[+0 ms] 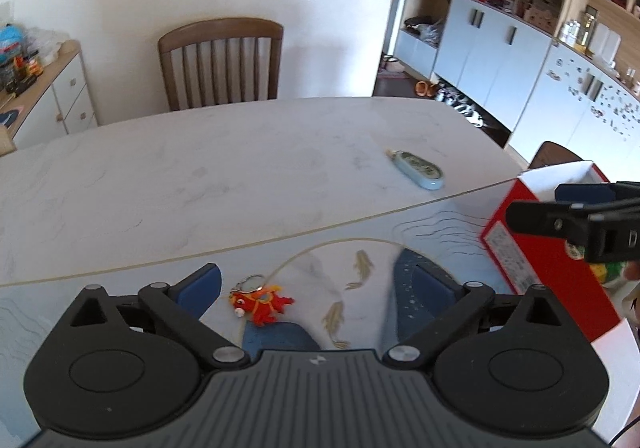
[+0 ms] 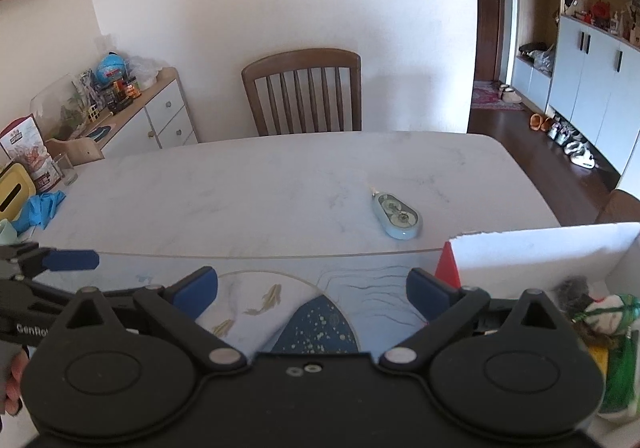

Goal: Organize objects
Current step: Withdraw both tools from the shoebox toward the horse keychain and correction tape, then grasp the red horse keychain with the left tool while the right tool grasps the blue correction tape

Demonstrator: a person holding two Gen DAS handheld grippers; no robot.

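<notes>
The left gripper [image 1: 316,288] is held with its jaws spread wide, nothing pinched; a red dragon keychain [image 1: 260,302] lies on the printed mat [image 1: 120,300] between its 2 blue pads. The right gripper [image 2: 312,294] is likewise spread and empty above the mat. A pale blue correction-tape dispenser [image 2: 396,214] rests on the marble table [image 2: 240,192] beyond the mat's edge. A red box [image 1: 552,280] stands at the right, with soft items seen inside.

One red keychain [image 1: 261,302], one correction tape [image 2: 397,217], one box [image 1: 548,268], one chair [image 2: 304,92].
</notes>
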